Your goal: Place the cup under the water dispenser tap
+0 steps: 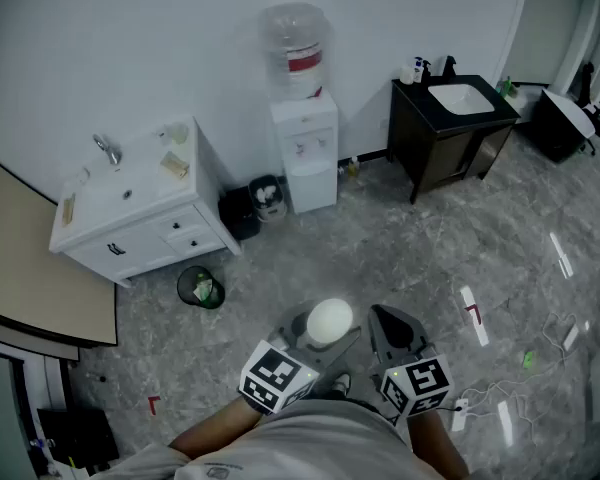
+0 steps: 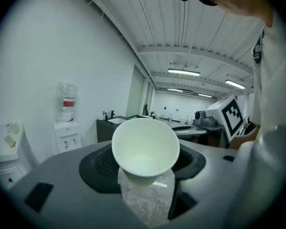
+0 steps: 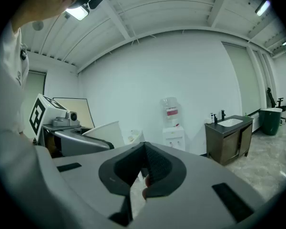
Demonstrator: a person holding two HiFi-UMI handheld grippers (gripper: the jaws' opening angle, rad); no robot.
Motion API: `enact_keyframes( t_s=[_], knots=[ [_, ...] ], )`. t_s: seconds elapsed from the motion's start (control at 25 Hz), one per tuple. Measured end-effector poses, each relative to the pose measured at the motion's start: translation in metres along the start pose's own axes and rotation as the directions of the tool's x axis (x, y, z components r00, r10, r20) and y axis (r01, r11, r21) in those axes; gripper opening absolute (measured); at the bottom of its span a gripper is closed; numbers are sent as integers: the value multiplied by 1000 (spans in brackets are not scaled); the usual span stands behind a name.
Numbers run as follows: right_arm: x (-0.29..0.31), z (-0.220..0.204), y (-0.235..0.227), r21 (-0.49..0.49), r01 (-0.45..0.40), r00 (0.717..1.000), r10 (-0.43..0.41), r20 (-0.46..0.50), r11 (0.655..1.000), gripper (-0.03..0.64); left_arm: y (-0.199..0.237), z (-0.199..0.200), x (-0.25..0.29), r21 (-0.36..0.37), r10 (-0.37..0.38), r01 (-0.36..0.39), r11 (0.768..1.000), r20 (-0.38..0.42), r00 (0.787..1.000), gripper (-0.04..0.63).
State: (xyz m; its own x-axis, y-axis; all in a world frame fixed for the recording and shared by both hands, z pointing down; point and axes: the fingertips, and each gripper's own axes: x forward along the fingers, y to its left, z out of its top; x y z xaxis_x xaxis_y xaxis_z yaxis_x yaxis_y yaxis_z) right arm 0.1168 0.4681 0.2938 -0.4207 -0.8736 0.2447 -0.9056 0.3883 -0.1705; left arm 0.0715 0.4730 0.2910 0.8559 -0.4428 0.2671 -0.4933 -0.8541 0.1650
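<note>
Jaws, left gripper (image 1: 312,342): spread wide, pressed on the white paper cup (image 2: 145,147) at its lower wall, mouth turned back toward the gripper's camera.
Jaws, right gripper (image 3: 144,168): closed together, nothing between.
Cup place: well apart from the water dispenser (image 1: 308,183), out in front of it across the floor (image 1: 400,258).
Cup handling: probably light, thin-walled and easy to crush; smooth sides likely to slip. Judged best taken at mid-wall with gentle pressure, away from the soft rim.
Taps (image 1: 310,149): on the dispenser's front panel, too small to tell apart; recess below looks narrow, so cup needs to go in upright.
Edges: black bin (image 1: 266,196) just beside the dispenser on the head view's left; dark cabinet (image 1: 450,138) near on its other side; white vanity (image 1: 140,208) beyond the bin.
Open room: bare floor straight before the dispenser's front, seemingly enough for a direct approach.
</note>
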Motion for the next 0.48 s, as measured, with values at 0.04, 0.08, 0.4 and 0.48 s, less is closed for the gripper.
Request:
enact_keyframes(
  t_s=[0.04, 0.08, 0.4, 0.48],
  knots=[
    [0, 0, -1, -1, 1, 1000, -1, 0, 1000, 15, 1, 1, 0, 1, 1, -1, 1000, 1, 1000, 285],
    [1, 1, -1, -1, 1, 1000, -1, 0, 1000, 16, 1, 1, 1, 1, 1, -1, 1000, 2, 1000, 285],
    [1, -1, -8, 4, -3, 1000, 3, -2, 1000, 15, 1, 1, 7, 2, 1, -1, 1000, -1, 1000, 285],
    [-1, -1, -8, 22, -16, 1000, 16, 6, 1000, 17, -1, 0, 8, 3, 2, -2, 1000, -2, 1000, 285]
  ],
)
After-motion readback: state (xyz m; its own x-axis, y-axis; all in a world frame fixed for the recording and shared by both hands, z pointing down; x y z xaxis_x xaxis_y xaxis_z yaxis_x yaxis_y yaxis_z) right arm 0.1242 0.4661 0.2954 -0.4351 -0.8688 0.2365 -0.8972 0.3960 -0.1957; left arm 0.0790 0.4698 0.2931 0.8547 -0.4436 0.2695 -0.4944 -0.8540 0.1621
